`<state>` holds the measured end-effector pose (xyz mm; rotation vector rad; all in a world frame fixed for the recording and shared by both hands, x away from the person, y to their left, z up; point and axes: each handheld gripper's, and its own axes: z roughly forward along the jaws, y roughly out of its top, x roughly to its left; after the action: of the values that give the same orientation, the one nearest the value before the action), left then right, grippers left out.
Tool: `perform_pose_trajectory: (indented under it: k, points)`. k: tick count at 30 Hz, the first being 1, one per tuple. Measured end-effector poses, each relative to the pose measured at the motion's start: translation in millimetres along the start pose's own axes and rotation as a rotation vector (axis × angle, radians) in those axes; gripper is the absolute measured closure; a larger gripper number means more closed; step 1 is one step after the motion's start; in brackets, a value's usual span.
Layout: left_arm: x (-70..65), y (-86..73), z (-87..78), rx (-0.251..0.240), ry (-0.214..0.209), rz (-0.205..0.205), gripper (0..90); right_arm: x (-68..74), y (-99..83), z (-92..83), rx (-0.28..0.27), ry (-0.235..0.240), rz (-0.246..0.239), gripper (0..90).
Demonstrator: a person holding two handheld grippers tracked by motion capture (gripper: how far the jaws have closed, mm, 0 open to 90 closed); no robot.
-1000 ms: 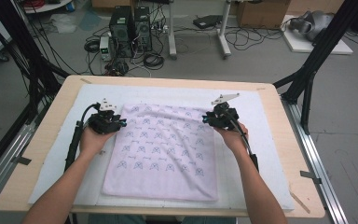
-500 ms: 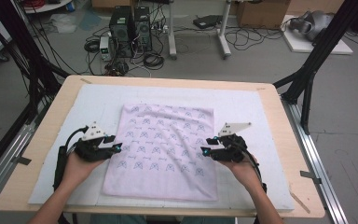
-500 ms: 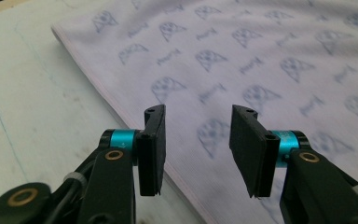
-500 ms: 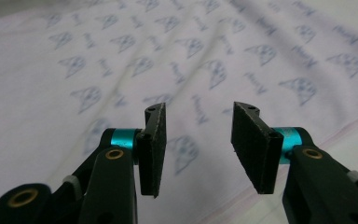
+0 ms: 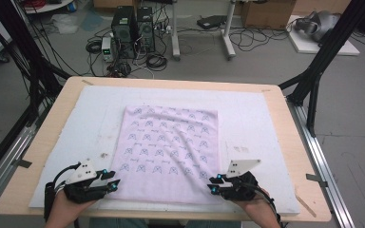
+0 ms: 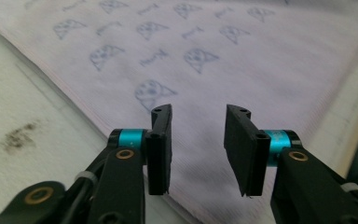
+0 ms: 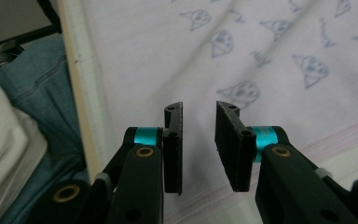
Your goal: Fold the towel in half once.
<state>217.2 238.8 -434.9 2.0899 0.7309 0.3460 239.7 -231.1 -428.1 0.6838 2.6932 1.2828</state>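
You've got a pale pink woven cloth with blue printed cat faces (image 5: 168, 152), soft and matt, lying on a white felt-like mat (image 5: 256, 123) that looks fuzzy and stained. Under that, the light wooden surface (image 5: 292, 142) is smooth. Your left tongs (image 6: 198, 140) and right tongs (image 7: 199, 135) are matt black plastic with glossy teal metal collars and brass rivets.

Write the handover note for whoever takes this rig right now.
Left hand-held gripper: at the near left corner of the cloth, jaws apart after closing somewhat, nothing pinched.
Right hand-held gripper: at the near right corner, jaws likewise apart after closing, nothing between the pads.
Cloth: pale pink, printed, spread on the white mat, a few wrinkles across the middle and far edge.
Done: cloth laid out mostly flat.
Left: probably grip both near corners, then fold or smooth.
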Motion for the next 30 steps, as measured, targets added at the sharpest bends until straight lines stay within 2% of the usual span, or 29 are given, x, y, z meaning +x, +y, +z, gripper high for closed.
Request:
perform_pose_trajectory:
  k: [3,5,7,9,10,12,13,15,16,19,21,23,26,30]
  points:
    - [-3.2,-5.3,-1.5,0.023,-0.015,0.014,63.7,2.0,-9.9,-2.4,-0.013,0.025,0.011,64.6]
    - [-3.7,-8.6,-0.7,0.032,-0.047,0.014,61.2,4.0,-14.1,-3.1,-0.013,0.039,0.01,62.2]
    - [-3.9,-12.0,3.1,0.06,-0.088,0.014,59.1,6.3,-18.2,-1.9,-0.002,0.058,-0.011,62.1]
    - [-0.9,-13.8,3.4,0.046,-0.109,0.005,57.7,7.9,-21.6,0.8,0.017,0.066,-0.022,59.4]
    - [-0.4,-14.1,3.6,0.042,-0.112,-0.001,58.2,9.0,-23.3,2.3,0.02,0.072,-0.025,57.6]
    - [-0.8,-14.2,3.7,0.046,-0.108,0.021,59.1,11.0,-23.6,3.1,0.018,0.066,-0.043,55.2]
    - [-1.6,-14.1,3.6,0.048,-0.097,0.033,60.4,13.8,-23.2,3.7,0.031,0.052,-0.069,55.4]
    - [-2.7,-14.2,3.8,0.047,-0.079,0.04,65.4,18.3,-23.1,4.9,0.038,0.014,-0.115,59.0]
    - [-3.1,-14.1,3.6,0.049,-0.068,0.043,68.6,18.4,-23.2,5.0,0.036,0.011,-0.116,61.7]
    - [-7.7,-15.3,3.1,0.039,-0.048,0.054,84.9,17.4,-23.1,3.6,0.038,0.015,-0.106,79.2]
    - [-9.0,-16.8,2.2,0.027,-0.039,0.038,86.5,17.9,-22.5,3.3,0.039,0.018,-0.107,83.1]
    - [-9.3,-16.7,0.6,0.031,-0.04,0.031,87.2,14.2,-21.1,1.1,0.045,0.045,-0.105,87.0]
    - [-12.3,-16.1,-3.3,0.026,-0.047,0.032,87.3,9.5,-19.6,-3.2,0.035,0.072,-0.077,87.6]
    - [-19.2,-17.4,-8.4,0.024,-0.056,0.038,87.4,13.4,-19.1,-8.0,0.046,0.072,-0.094,87.7]
